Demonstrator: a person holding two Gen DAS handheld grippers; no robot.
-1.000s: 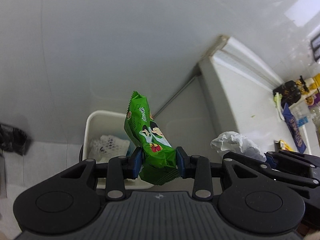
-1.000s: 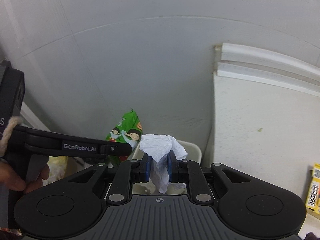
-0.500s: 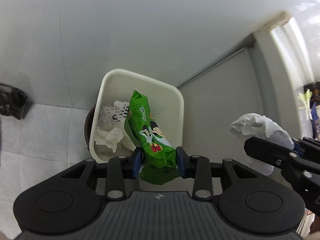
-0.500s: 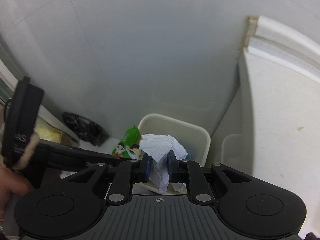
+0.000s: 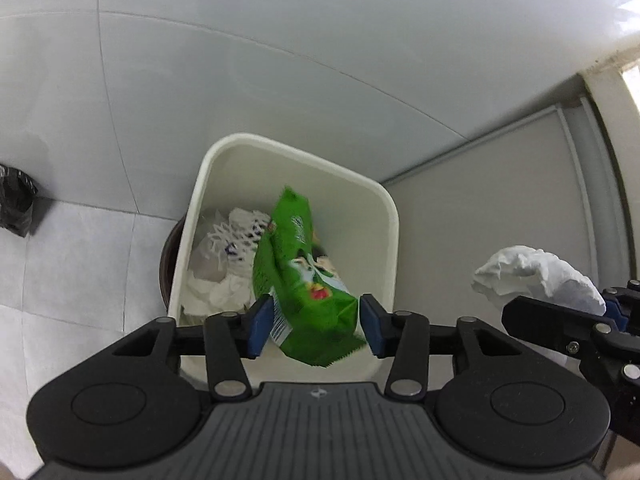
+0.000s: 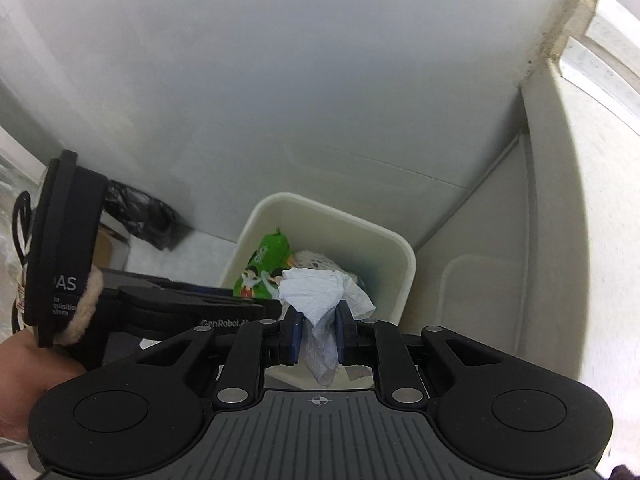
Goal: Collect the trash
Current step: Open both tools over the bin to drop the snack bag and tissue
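Left gripper (image 5: 314,330) above the white bin (image 5: 394,216), seen at the instant of release: a second earlier its blue pads clamped the green snack wrapper (image 5: 304,280) upright over the bin's near edge; now the jaws are opening, a gap shows at each pad, and the wrapper sits tilted and motion-blurred between them, its upper end leaning over the bin's mouth. In all likelihood it is no longer gripped and is dropping in, which would leave the left hand free for the next piece. The view has also shifted from wall and counter to the bin's interior, so both hands have come down toward it. Right gripper (image 6: 317,334): jaws nearly closed, as before, pinching a crumpled white tissue (image 6: 320,292) by its narrow waist, the bulk bunched above the pads and a thin tail hanging below; it is held over the bin's near side, and its release seems to be the next step. The wrapper is glossy green with cartoon figures and a serrated end seal, flattened and apparently empty, light enough to flutter. Bin contents: crumpled white paper and a white mesh sleeve (image 5: 236,236), lying low against the left wall. A black bag (image 6: 148,216) sits on the floor well to the left.
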